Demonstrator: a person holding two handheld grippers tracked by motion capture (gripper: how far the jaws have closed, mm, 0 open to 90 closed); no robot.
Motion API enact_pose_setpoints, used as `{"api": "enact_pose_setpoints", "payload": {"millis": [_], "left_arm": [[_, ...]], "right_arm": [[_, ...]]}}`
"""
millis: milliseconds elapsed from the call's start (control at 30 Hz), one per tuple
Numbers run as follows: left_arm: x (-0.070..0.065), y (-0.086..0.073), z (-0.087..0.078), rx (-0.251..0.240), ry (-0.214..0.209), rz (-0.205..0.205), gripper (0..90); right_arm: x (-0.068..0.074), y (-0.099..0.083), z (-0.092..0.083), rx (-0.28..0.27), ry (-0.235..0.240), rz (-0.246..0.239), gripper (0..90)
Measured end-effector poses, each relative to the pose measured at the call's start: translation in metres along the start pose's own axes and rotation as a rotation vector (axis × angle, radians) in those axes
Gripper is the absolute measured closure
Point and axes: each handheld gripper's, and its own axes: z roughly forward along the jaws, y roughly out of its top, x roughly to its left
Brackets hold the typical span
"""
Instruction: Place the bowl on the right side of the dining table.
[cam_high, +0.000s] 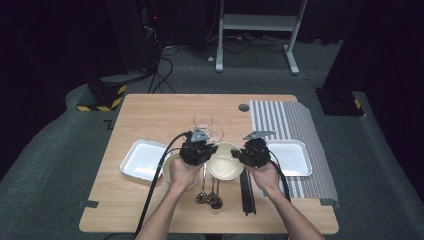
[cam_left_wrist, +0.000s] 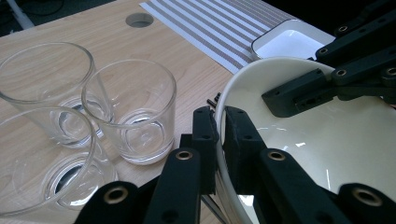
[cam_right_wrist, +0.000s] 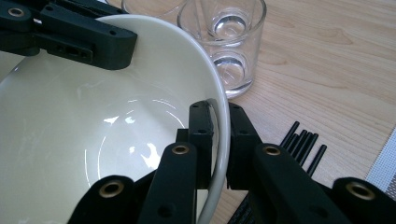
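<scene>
A cream bowl (cam_high: 224, 165) sits at the middle of the table between my two grippers. My left gripper (cam_high: 212, 150) is shut on its left rim; in the left gripper view its jaws (cam_left_wrist: 220, 135) pinch the bowl's edge (cam_left_wrist: 299, 140), one pad inside and one outside. My right gripper (cam_high: 236, 156) is shut on the opposite rim, and the right gripper view shows the jaws (cam_right_wrist: 220, 133) clamped over the thin edge of the bowl (cam_right_wrist: 93, 135). Each gripper view also shows the other gripper across the bowl.
Clear glasses (cam_left_wrist: 133, 112) (cam_left_wrist: 42, 88) (cam_left_wrist: 46, 163) stand just beyond the bowl. A second bowl (cam_high: 170, 175) lies under my left hand. Spoons (cam_high: 207, 192) and black chopsticks (cam_high: 247, 192) lie near the front. White trays (cam_high: 142, 159) (cam_high: 292, 156) flank the bowls, the right one on a striped mat (cam_high: 280, 120).
</scene>
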Motion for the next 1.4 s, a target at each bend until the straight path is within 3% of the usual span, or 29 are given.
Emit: {"api": "enact_pose_setpoints", "payload": {"millis": [533,833,1100,1400], "left_arm": [[0.0,0.0,0.0,0.006,0.001,0.006,81.2],[0.003,-0.001,-0.002,0.009,0.002,0.001,69.0],[0.009,-0.001,-0.013,-0.04,0.002,-0.028,52.7],[0.015,-0.004,-0.019,-0.062,0.022,-0.056,46.2]], "right_arm": [[-0.001,0.0,-0.001,-0.003,0.008,0.001,83.5],[-0.002,0.0,-0.001,0.002,0.009,0.005,83.5],[-0.005,0.0,-0.004,-0.002,0.008,0.007,83.5],[-0.006,-0.001,-0.003,0.006,0.006,0.007,83.4]]}}
